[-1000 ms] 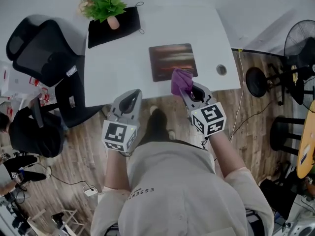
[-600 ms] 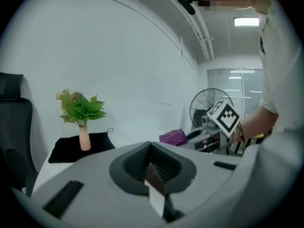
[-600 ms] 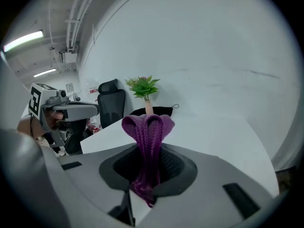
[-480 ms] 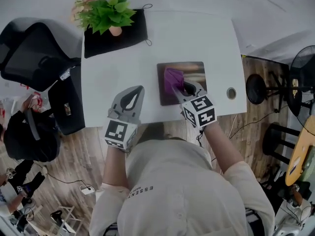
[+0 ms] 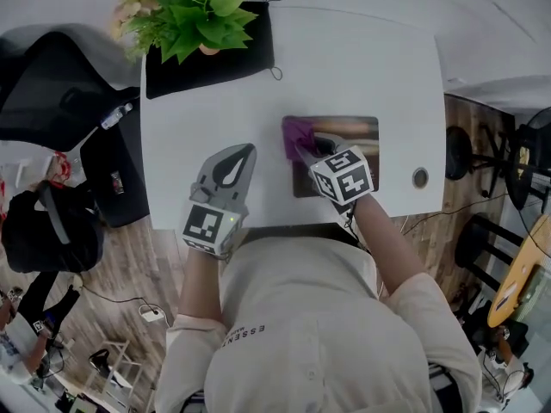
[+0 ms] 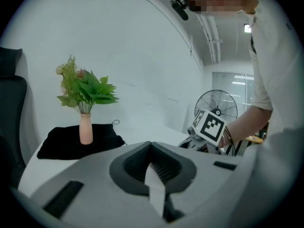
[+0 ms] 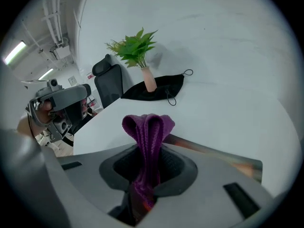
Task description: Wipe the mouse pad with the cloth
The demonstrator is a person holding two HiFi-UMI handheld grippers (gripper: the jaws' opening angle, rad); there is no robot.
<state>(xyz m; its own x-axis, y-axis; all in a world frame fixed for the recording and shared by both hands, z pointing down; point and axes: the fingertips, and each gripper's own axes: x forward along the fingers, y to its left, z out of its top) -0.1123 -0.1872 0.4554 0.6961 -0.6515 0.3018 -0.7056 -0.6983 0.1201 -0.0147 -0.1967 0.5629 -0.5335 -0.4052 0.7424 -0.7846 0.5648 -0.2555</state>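
The mouse pad (image 5: 355,131) is a dark rectangle with a reddish sheen, lying on the white table (image 5: 362,67) near its front edge. My right gripper (image 5: 308,146) hovers over the pad's left part, shut on the purple cloth (image 5: 298,132), which bunches out past the jaws at the pad's far-left corner. In the right gripper view the cloth (image 7: 147,129) stands up folded between the jaws of that gripper (image 7: 144,184), with the pad (image 7: 223,158) stretching off to the right. My left gripper (image 5: 235,157) is shut and holds nothing, over bare table left of the pad; its jaws (image 6: 153,186) are closed.
A green plant in a pink vase (image 5: 200,17) stands on a black mat (image 5: 207,65) at the table's far left. A round cable hole (image 5: 420,177) sits right of the pad. A black office chair (image 5: 52,76) is left of the table, a stool (image 5: 456,153) to its right.
My right gripper carried the purple cloth from the pad's front edge onto the pad and across to its far-left corner. The left gripper moved forward over the table.
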